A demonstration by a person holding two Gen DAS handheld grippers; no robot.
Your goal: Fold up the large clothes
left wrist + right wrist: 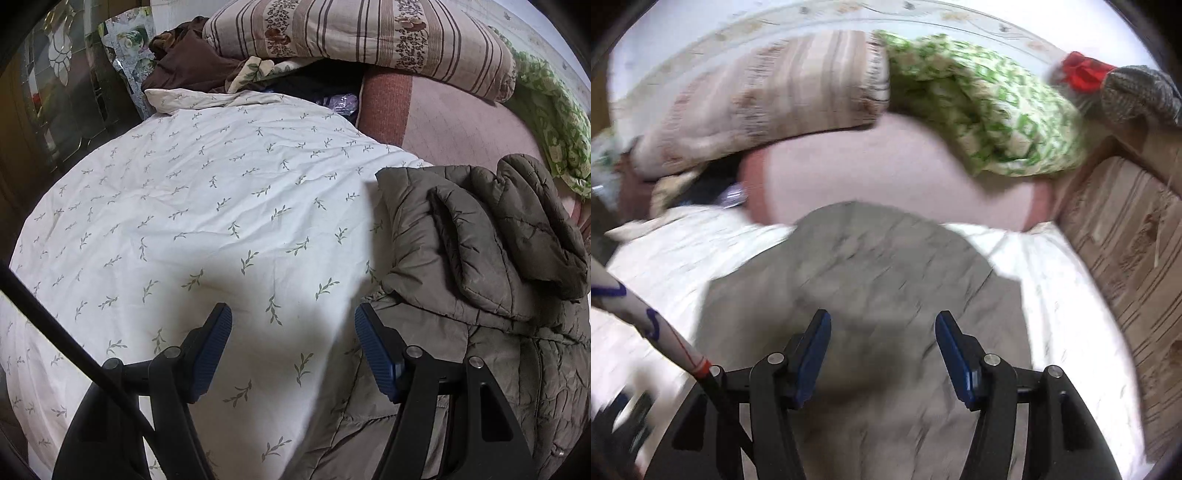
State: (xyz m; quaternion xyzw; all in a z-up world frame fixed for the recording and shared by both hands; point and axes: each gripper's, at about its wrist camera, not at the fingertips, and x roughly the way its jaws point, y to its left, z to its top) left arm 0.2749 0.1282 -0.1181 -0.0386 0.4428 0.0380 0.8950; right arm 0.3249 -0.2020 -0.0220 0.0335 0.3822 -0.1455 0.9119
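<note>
An olive-grey quilted puffer jacket [480,280] lies bunched on a white leaf-print sheet [207,221], at the right of the left wrist view. My left gripper [293,317] is open and empty, just left of the jacket's edge, above the sheet. In the blurred right wrist view the jacket [871,266] spreads across the middle. My right gripper [882,325] is open and empty, hovering over the jacket.
A striped floral quilt [369,33] and a green patterned blanket [554,122] are piled at the back on a pink cover [461,125]. Brown clothes [184,62] lie at the back left. A striped brown cushion [1126,266] borders the right side.
</note>
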